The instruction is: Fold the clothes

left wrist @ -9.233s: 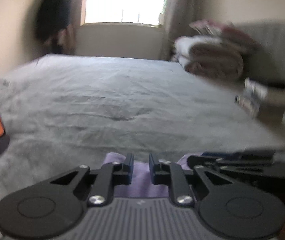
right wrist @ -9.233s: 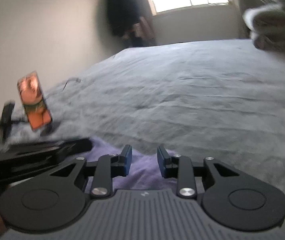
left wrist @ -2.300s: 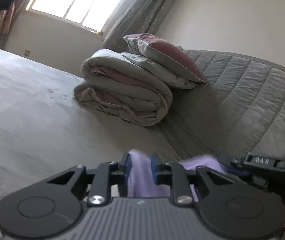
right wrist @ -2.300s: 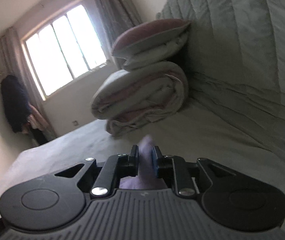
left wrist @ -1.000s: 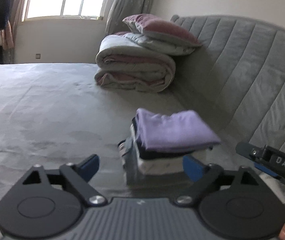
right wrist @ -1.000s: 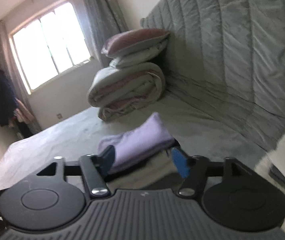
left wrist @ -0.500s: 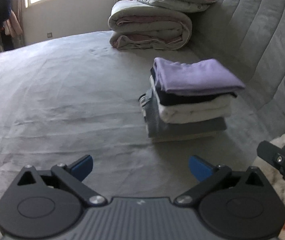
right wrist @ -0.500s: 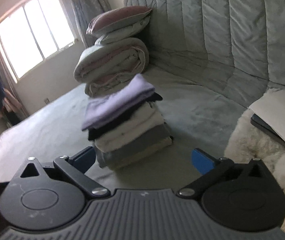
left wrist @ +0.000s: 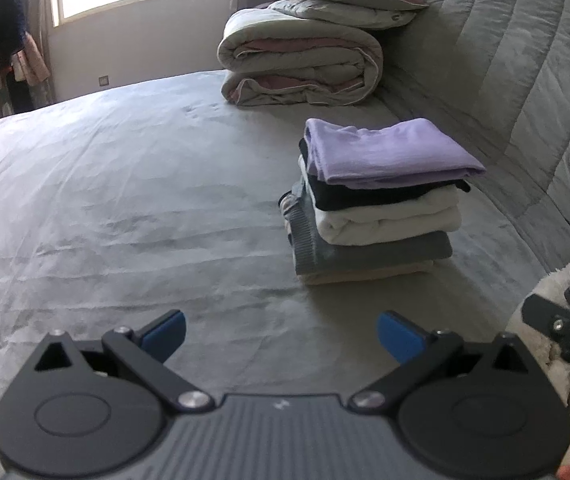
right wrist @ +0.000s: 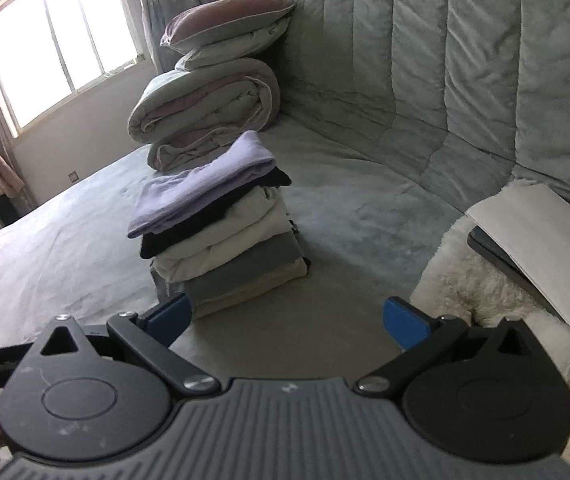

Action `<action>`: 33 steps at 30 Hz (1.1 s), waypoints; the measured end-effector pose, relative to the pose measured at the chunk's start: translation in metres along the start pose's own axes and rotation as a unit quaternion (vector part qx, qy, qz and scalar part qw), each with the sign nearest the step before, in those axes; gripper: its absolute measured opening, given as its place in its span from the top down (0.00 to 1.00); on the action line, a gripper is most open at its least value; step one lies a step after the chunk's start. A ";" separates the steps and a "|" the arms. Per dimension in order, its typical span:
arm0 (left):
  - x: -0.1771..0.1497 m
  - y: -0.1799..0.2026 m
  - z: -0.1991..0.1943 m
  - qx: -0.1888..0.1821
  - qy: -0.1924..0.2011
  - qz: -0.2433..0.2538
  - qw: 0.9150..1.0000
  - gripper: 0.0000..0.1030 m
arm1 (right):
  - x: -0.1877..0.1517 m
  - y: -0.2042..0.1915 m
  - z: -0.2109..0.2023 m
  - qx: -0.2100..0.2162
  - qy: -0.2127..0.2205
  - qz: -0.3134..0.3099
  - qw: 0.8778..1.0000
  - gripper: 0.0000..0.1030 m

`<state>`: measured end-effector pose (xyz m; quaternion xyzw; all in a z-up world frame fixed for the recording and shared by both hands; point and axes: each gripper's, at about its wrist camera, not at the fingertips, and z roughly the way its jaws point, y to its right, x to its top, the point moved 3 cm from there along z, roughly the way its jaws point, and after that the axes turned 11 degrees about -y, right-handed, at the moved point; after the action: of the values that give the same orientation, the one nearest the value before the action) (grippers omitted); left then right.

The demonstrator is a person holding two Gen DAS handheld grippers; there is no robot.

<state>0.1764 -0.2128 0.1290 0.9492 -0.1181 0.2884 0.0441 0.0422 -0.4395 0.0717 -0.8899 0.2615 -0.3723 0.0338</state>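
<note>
Grey bed, folded stack near headboard, purple shirt on top. Left gripper and right gripper spread, empty. Soft, light, probably slumps; grip folded edge.

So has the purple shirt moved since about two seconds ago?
Yes. It was pinched in both grippers then; now the purple shirt lies on top of the clothes stack, in front of the rolled duvet, and both grippers are open.
</note>
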 end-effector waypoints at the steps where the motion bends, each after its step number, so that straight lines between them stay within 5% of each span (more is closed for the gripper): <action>1: 0.001 0.001 -0.002 0.001 0.001 0.003 1.000 0.01 | -0.001 0.001 0.001 0.002 -0.004 0.002 1.000 0.00; 33: 0.000 0.016 -0.009 0.014 0.002 0.026 1.000 0.01 | -0.004 0.003 0.007 0.014 -0.027 -0.002 1.000 0.00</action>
<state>0.1680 -0.2269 0.1368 0.9457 -0.1381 0.2933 0.0233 0.0433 -0.4417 0.0633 -0.8995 0.2531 -0.3522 0.0522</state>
